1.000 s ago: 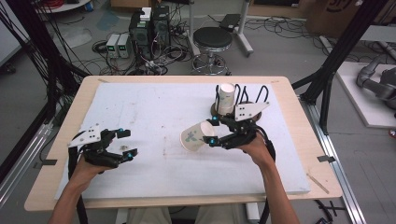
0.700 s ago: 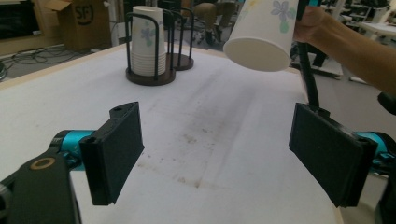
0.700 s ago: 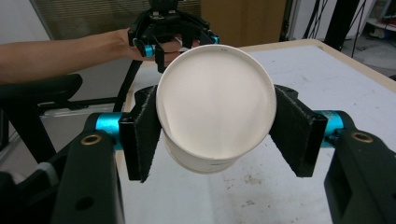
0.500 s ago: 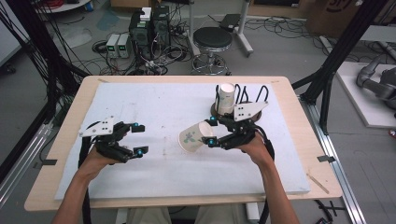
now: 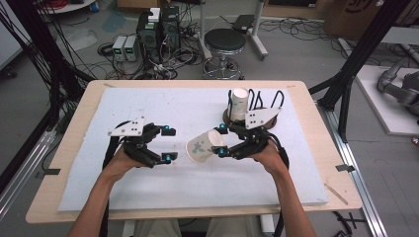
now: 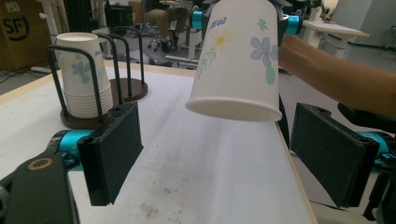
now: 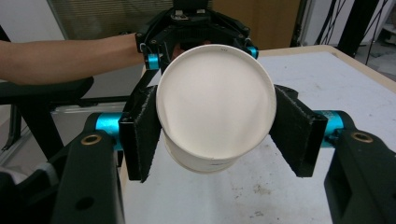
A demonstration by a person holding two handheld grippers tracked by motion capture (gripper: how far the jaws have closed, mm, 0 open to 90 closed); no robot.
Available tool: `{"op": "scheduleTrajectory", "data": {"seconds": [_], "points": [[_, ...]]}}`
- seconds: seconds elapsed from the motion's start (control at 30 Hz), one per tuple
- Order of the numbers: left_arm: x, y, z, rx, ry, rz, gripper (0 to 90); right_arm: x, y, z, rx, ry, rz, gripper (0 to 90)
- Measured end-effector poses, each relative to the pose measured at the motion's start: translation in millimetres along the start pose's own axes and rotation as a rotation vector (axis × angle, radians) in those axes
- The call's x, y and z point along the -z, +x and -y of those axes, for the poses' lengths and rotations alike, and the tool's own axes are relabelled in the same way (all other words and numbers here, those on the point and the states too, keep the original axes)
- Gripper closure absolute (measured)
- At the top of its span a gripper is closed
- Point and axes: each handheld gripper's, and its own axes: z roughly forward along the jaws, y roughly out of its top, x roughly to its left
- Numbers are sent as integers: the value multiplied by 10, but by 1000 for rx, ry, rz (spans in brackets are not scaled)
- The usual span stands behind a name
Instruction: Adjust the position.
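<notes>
A white paper cup (image 5: 201,148) with a flower print hangs sideways above the white mat. My right gripper (image 5: 221,139) is shut on the cup near its base. In the right gripper view the cup's recessed base (image 7: 215,102) faces the camera between both black pads. The cup's open mouth (image 6: 233,108) points toward my left gripper (image 5: 169,144). That gripper is open, a short way left of the cup, and nothing sits between its jaws (image 6: 224,158).
A stack of matching cups (image 5: 239,102) stands in a black wire holder (image 5: 271,98) on a round brown base at the mat's back right. The white mat (image 5: 148,192) covers most of the wooden table (image 5: 74,123). The table's right edge lies near the cup in the left gripper view.
My left gripper has moved right and slightly forward, closing in on the cup's mouth. The right gripper and its cup have stayed nearly still.
</notes>
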Motion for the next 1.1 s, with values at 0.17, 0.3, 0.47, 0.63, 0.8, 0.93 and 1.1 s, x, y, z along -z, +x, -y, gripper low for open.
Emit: {"op": "scheduleTrajectory", "data": {"seconds": [0.17,0.3,0.47,0.63,0.8,0.93,1.1], "points": [[-116,-13,-40,-10,-20,37,166,-9,4,-1,4,3,-1,380],[-205,-23,-69,-11,-37,61,166,-22,4,-2,10,2,-8,380],[-333,-22,-117,-20,-33,89,166,-42,6,-2,12,11,-10,380],[-450,-21,-176,-28,-22,113,166,-36,-2,2,8,12,-14,380],[-541,-23,-198,-33,-9,131,166,-38,2,1,8,13,-17,380],[-613,-27,-171,-30,18,143,166,-39,-1,-1,14,8,-21,380],[-694,-35,-137,-29,55,152,166,-31,6,-2,12,3,-16,380]]}}
